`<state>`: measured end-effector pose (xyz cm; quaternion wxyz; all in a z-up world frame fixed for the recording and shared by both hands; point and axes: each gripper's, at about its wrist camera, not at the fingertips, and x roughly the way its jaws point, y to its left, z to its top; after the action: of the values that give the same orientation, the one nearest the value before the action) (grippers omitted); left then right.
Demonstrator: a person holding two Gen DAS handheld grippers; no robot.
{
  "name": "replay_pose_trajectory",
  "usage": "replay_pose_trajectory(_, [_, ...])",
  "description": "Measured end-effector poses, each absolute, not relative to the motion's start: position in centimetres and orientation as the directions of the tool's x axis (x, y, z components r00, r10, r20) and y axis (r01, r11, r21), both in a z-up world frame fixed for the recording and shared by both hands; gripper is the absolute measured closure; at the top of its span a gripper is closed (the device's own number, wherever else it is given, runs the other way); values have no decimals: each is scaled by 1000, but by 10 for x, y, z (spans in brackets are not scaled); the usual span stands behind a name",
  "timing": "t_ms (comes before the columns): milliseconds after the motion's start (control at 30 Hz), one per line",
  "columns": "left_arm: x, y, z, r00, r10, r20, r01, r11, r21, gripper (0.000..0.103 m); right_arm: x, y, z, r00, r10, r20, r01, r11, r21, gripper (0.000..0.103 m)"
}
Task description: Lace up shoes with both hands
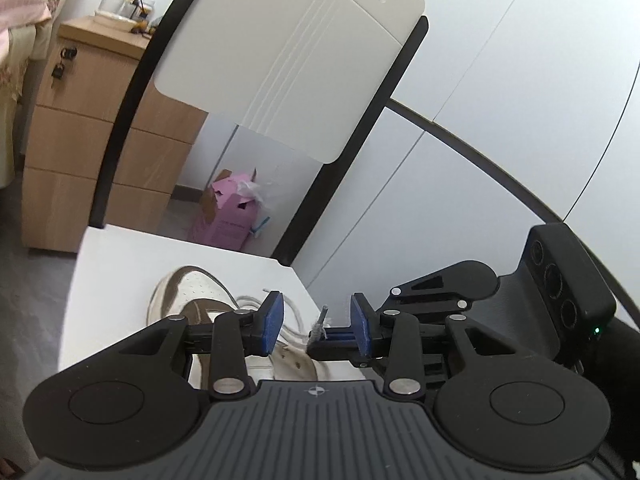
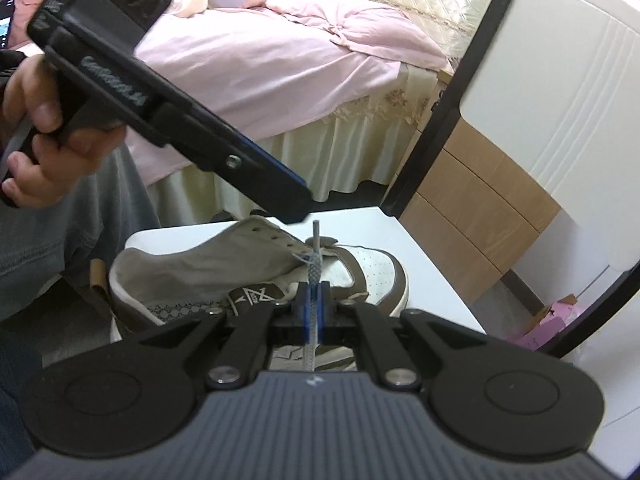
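A brown and white sneaker point(image 2: 240, 276) lies on a small white table point(image 2: 432, 276), toe pointing away. My right gripper point(image 2: 314, 304) is shut on a grey woven lace point(image 2: 313, 268), whose stiff tip sticks up above the fingers. My left gripper point(image 1: 318, 326) is open, its blue pads either side of the lace tip point(image 1: 320, 322) and of the right gripper's fingertips. In the right wrist view the left gripper point(image 2: 296, 212) comes in from the upper left, just beside the lace tip. The sneaker point(image 1: 192, 300) shows below the left fingers, with loose lace point(image 1: 256, 304) on it.
A chair with a white back point(image 1: 288, 60) and black frame stands behind the table. A wooden drawer cabinet point(image 1: 80, 152) and a pink box point(image 1: 232, 212) sit on the floor. A bed with pink bedding point(image 2: 260, 60) lies beyond. The person's hand point(image 2: 52, 136) holds the left gripper.
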<state>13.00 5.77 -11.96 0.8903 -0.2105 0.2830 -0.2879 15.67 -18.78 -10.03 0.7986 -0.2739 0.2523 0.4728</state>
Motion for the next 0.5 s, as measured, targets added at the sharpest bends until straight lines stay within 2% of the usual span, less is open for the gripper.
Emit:
replay_pose_trajectory(67, [131, 55, -120, 665, -645, -376, 403, 734, -547, 68, 154, -189, -98, 426, 623, -656, -895, 399, -202, 99])
replay_pose_trajectory(133, [133, 53, -122, 656, -656, -373, 406, 723, -559, 86, 152, -190, -96, 422, 632, -650, -897, 394, -200, 99])
replay_pose_trajectory(167, [135, 53, -124, 653, -658, -374, 398, 719, -570, 100, 151, -190, -96, 421, 635, -647, -898, 392, -200, 99])
replay_pose_trajectory(267, [137, 54, -127, 663, -656, -361, 373, 708, -600, 100, 151, -191, -96, 419, 637, -647, -899, 392, -197, 99])
replay_pose_trajectory(367, [142, 65, -133, 666, -678, -312, 329, 642, -692, 100, 153, -196, -93, 422, 648, -634, -893, 418, -167, 98])
replay_pose_trajectory(500, [149, 83, -144, 691, -686, -227, 259, 529, -808, 100, 160, -208, -86, 437, 665, -605, -856, 514, -52, 98])
